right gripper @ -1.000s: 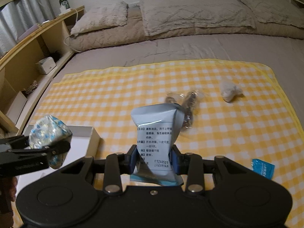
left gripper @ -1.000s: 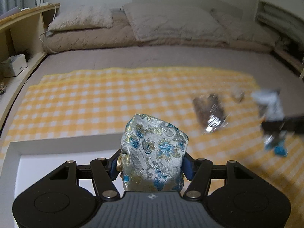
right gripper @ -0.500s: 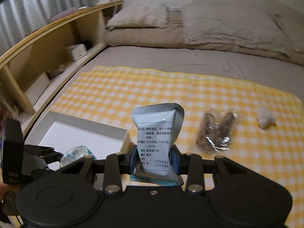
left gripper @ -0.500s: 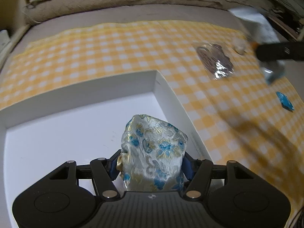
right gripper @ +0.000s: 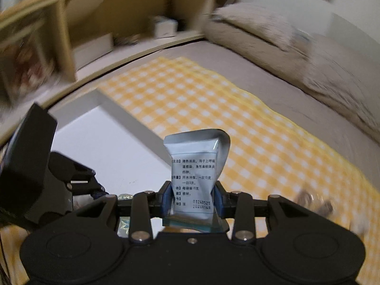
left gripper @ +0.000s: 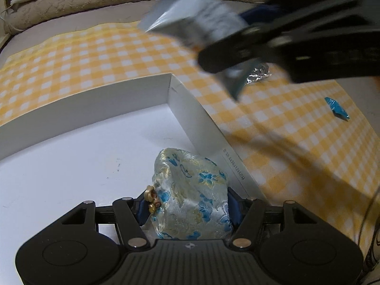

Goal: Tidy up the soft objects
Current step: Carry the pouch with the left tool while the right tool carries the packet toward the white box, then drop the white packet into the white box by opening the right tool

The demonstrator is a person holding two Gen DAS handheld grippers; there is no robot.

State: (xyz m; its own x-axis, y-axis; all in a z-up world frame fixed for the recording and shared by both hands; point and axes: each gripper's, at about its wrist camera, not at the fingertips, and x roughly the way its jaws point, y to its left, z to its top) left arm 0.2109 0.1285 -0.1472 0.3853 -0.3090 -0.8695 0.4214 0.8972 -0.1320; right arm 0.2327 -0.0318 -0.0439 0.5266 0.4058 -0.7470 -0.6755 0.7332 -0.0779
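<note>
My left gripper (left gripper: 187,210) is shut on a silver-blue floral brocade pouch (left gripper: 192,194) and holds it low inside the white box (left gripper: 95,102), near its right wall. My right gripper (right gripper: 193,198) is shut on a grey-blue printed sachet (right gripper: 194,166) and hovers over the box's right wall (right gripper: 140,128). In the left wrist view the right gripper (left gripper: 237,38) and its sachet (left gripper: 190,16) show blurred at the upper right. The left gripper's body (right gripper: 35,166) shows at the left of the right wrist view.
A yellow checked cloth (left gripper: 95,49) covers the bed. On it lie a small blue packet (left gripper: 337,108) and a shiny foil-wrapped item (left gripper: 257,74). A wooden shelf unit (right gripper: 83,28) stands along the left. Pillows (right gripper: 256,28) lie at the head of the bed.
My left gripper has gone down into the white box with the pouch. My right gripper has swung left with the sachet, from over the cloth to over the box.
</note>
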